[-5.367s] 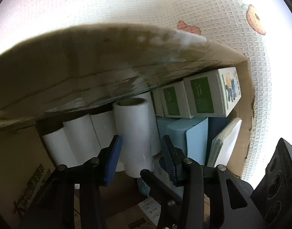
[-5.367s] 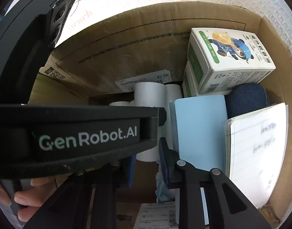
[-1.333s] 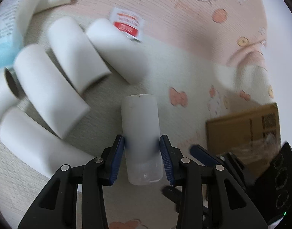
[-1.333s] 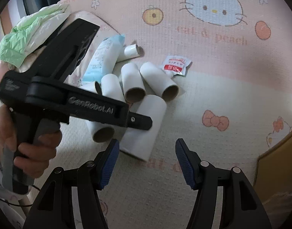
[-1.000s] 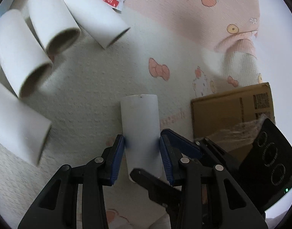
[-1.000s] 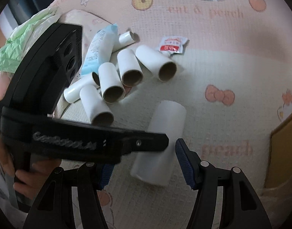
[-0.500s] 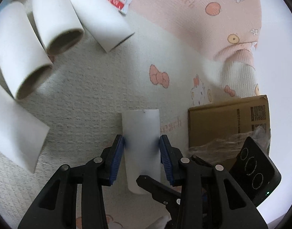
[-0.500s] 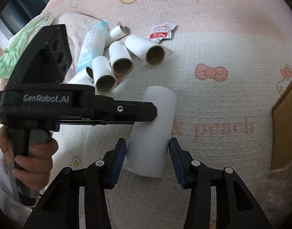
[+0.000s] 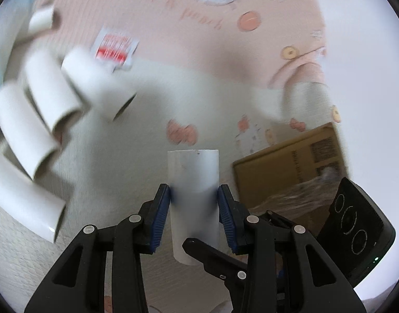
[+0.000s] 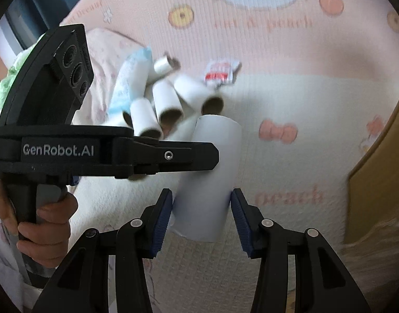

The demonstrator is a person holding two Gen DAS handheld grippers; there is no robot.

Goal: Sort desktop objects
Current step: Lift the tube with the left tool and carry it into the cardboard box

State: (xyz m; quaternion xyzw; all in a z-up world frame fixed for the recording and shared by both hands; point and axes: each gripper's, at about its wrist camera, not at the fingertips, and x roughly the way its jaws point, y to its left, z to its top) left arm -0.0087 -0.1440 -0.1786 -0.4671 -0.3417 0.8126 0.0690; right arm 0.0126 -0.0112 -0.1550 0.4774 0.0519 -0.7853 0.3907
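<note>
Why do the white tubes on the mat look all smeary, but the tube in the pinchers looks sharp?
Left wrist view: the loose tubes and red packet are motion-blurred, while the held roll and left gripper stay crisp. Right wrist view: milder blur on the tube pile; its right gripper is sharp. Both fisheye edges curve.

white paper roll [image 9: 193,180], clamped, above mat

A pink-and-cream cartoon-print mat [image 10: 277,83] carries a cluster of white cardboard tubes [image 10: 163,99], a red-and-white sachet [image 10: 220,71] and a cardboard box [image 9: 290,167].

Smooth white paper roll [image 9: 193,180], waffle-textured cloth mat [image 10: 277,83], matt cardboard box [image 9: 285,167].
</note>
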